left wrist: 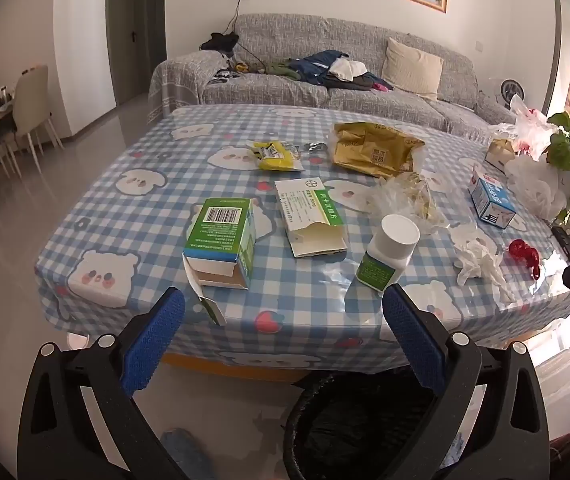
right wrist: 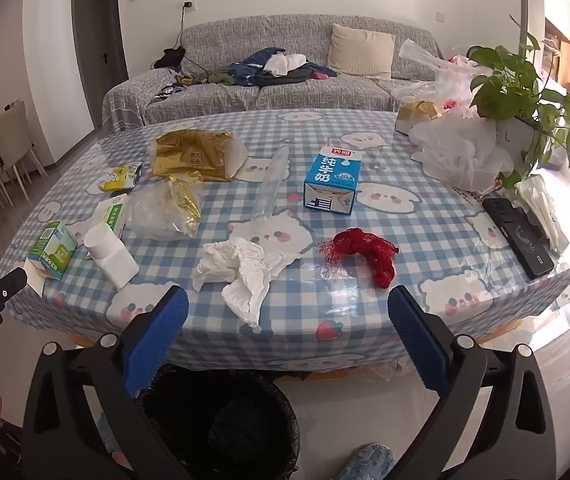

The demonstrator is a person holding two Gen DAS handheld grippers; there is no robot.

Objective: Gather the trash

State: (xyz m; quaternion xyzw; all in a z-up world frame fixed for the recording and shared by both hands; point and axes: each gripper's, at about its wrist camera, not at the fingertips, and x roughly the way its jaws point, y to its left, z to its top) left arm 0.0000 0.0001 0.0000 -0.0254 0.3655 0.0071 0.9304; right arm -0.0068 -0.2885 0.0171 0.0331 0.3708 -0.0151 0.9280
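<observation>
Trash lies on the blue checked table [left wrist: 305,292] [right wrist: 425,240]: a green box [left wrist: 223,240] [right wrist: 53,250], a flat opened box [left wrist: 311,216], a white pill bottle [left wrist: 389,254] [right wrist: 111,254], crumpled tissue [left wrist: 477,258] [right wrist: 241,268], red netting [left wrist: 525,256] [right wrist: 365,252], a blue milk carton [left wrist: 491,198] [right wrist: 333,184], a gold bag [left wrist: 373,148] [right wrist: 193,154] and a yellow wrapper [left wrist: 275,156]. A black-lined bin [left wrist: 361,428] [right wrist: 221,424] stands below the near table edge. My left gripper [left wrist: 285,320] and right gripper [right wrist: 289,316] are open, empty, before the edge.
A black phone [right wrist: 519,236] lies at the right table edge. White plastic bags [right wrist: 457,156], a tissue box [right wrist: 417,116] and a potted plant [right wrist: 521,92] stand at the far right. A grey sofa [left wrist: 325,72] is behind the table; chairs [left wrist: 33,108] stand left.
</observation>
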